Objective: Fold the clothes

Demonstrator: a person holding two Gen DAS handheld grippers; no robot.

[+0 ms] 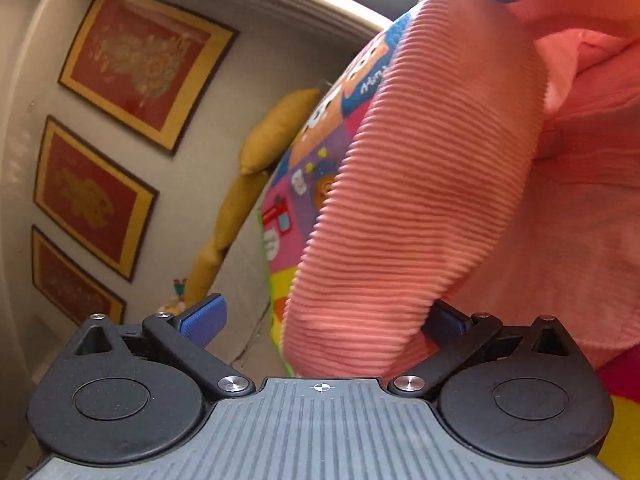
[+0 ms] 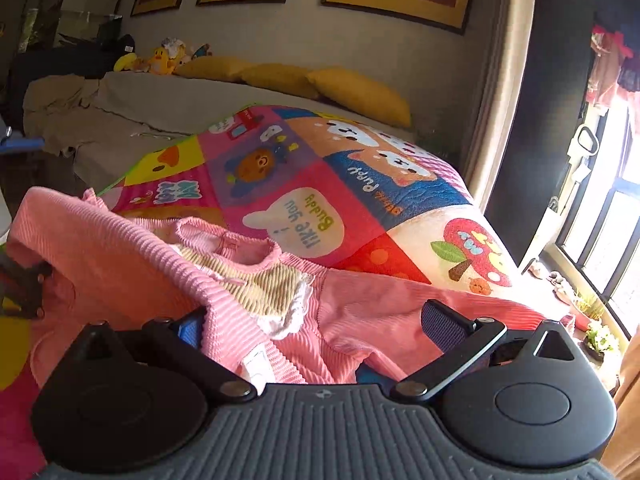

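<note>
A pink ribbed garment (image 1: 420, 184) fills the right of the left wrist view, a fold of it hanging down between my fingers. My left gripper (image 1: 320, 326) is open, its blue pads wide apart with the cloth loose between them. In the right wrist view the same pink garment (image 2: 132, 264) lies on a colourful cartoon blanket (image 2: 320, 184), its neckline and a beige and white lining (image 2: 264, 284) showing. My right gripper (image 2: 312, 326) is open with the cloth lying between its pads. The other gripper (image 2: 22, 284) shows at the left edge, against the garment.
The blanket covers a bed with yellow pillows (image 2: 360, 92) along a wall of red framed pictures (image 1: 144, 68). A beige sheet (image 2: 120, 116) and soft toys (image 2: 160, 58) lie at the far end. A window and potted plants (image 2: 596, 332) are at the right.
</note>
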